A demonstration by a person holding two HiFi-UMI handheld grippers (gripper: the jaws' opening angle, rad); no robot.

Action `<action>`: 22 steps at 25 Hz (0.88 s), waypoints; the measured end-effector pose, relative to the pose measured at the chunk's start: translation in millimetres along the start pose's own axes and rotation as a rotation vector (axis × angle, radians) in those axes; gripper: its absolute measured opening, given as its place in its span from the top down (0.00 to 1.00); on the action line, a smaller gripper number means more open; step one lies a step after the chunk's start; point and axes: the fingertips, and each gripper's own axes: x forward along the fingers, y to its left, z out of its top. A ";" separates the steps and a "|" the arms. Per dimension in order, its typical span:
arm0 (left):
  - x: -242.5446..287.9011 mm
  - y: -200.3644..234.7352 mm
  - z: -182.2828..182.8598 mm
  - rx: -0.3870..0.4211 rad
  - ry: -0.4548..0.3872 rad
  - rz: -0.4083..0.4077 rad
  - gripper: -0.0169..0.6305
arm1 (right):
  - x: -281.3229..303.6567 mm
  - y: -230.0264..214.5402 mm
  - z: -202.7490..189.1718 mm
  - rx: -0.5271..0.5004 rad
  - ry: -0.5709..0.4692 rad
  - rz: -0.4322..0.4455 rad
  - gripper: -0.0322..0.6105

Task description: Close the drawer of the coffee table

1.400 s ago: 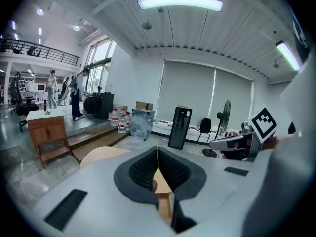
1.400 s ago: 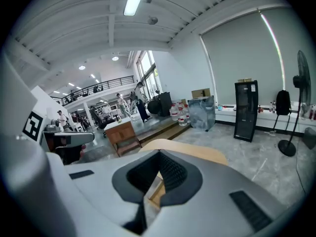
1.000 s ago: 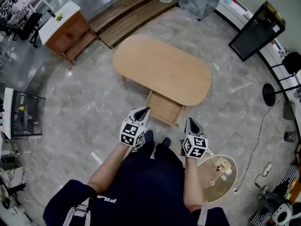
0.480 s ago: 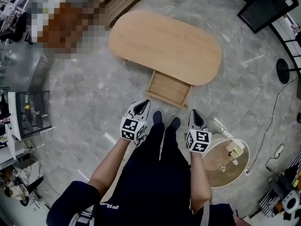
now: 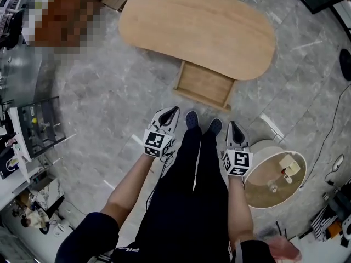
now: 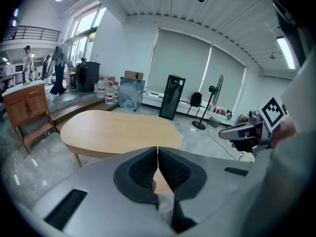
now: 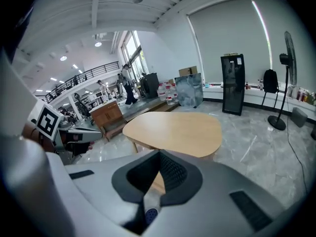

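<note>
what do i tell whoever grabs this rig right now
Left gripper: jaws together, empty.
Right gripper: jaws together, empty.
Both are held short of the drawer and touch nothing.
The drawer stands pulled out from under the oval coffee table, on its near side.
Done: nothing yet.
Left: reach the drawer front and push it fully in.

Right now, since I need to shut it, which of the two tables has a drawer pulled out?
The big oval coffee table: its drawer juts out toward the person's shoes. The small round table shows none.
</note>
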 end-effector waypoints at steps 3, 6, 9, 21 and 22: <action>18.6 4.2 -33.3 0.000 0.016 -0.005 0.93 | 18.2 -4.2 -31.7 -0.001 0.008 0.005 0.91; 40.8 4.7 -65.9 -0.037 0.014 -0.031 0.93 | 40.6 -10.7 -60.9 -0.004 -0.003 0.006 0.91; 58.7 10.2 -101.3 -0.050 0.011 -0.022 0.93 | 67.0 -15.6 -91.9 0.003 -0.010 0.003 0.91; 162.2 53.1 -275.0 0.022 -0.052 -0.004 0.93 | 169.0 -71.3 -258.4 -0.048 -0.082 -0.012 0.91; 170.1 55.9 -286.5 0.024 -0.058 -0.004 0.93 | 176.3 -75.9 -270.7 -0.052 -0.085 -0.014 0.91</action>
